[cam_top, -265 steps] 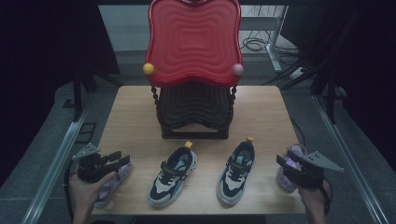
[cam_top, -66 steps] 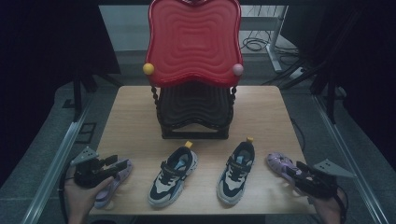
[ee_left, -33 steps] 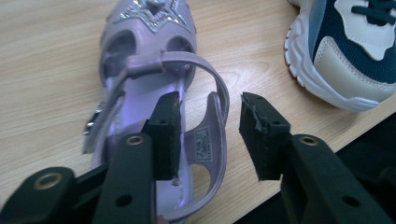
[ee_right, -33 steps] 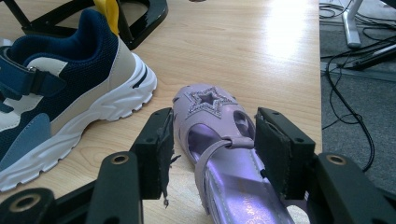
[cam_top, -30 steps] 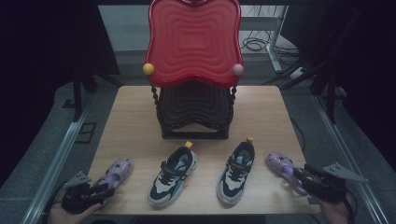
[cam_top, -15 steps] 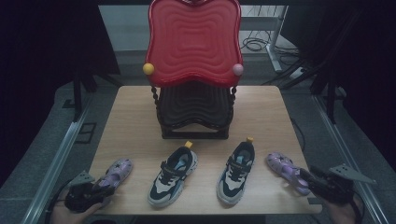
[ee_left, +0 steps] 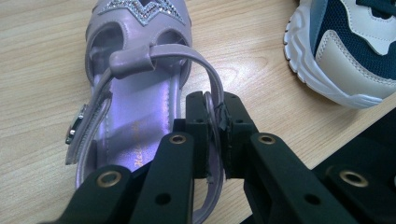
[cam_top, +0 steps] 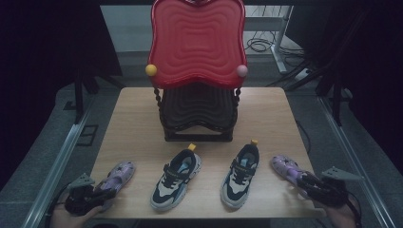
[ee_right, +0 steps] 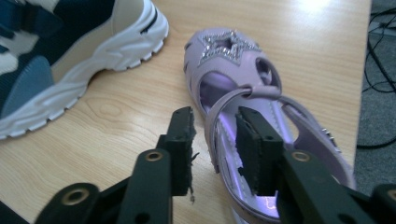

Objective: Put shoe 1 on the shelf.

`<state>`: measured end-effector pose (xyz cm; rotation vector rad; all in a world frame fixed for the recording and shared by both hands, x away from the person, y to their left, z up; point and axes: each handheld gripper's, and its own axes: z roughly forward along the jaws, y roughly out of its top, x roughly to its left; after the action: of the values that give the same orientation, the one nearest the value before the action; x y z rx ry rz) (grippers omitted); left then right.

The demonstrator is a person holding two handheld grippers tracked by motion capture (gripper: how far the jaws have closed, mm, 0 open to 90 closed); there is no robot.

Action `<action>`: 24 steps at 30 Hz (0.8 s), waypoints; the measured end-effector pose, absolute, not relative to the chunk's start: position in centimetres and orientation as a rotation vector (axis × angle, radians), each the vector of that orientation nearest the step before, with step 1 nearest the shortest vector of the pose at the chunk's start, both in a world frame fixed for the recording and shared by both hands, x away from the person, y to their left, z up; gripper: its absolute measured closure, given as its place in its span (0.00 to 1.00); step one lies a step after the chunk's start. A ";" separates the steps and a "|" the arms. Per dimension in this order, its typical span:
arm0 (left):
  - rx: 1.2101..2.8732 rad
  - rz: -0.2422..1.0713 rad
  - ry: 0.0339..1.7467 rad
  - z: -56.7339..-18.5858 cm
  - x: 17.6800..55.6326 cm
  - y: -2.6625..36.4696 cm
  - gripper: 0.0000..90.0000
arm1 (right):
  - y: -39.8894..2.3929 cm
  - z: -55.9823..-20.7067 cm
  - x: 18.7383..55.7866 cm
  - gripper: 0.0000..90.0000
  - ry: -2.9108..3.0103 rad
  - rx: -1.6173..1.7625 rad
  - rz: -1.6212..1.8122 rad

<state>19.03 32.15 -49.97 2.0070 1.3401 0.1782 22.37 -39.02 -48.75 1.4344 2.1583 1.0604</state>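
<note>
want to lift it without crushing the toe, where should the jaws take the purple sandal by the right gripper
Best bet: the side strap of the right purple sandal, from the heel end. It arches clear of the insole, thin enough to pinch, and the right gripper already straddles it, jaws closing but not yet pressing.

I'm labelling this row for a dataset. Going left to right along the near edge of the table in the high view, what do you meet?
Left gripper → left purple sandal → left sneaker → right sneaker → right purple sandal → right gripper.
</note>
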 end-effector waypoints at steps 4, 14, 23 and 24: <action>1.997 0.178 1.345 -50.0 19.0 32.2 0.93 | -38.9 -49.3 22.6 0.83 2.188 1.435 1.034; 1.996 0.165 1.338 -50.1 19.1 32.3 0.93 | -39.1 -49.5 22.7 0.93 2.206 1.430 1.073; 1.971 0.177 1.338 -50.1 19.0 32.4 0.94 | -39.4 -49.7 22.7 0.95 2.197 1.437 1.112; 1.965 0.177 1.338 -50.1 19.0 32.4 0.94 | -39.5 -49.7 22.7 0.95 2.192 1.439 1.121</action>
<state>19.02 32.39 -50.10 1.9645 1.3383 0.1769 22.72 -39.50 -49.72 1.4391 2.1923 1.1211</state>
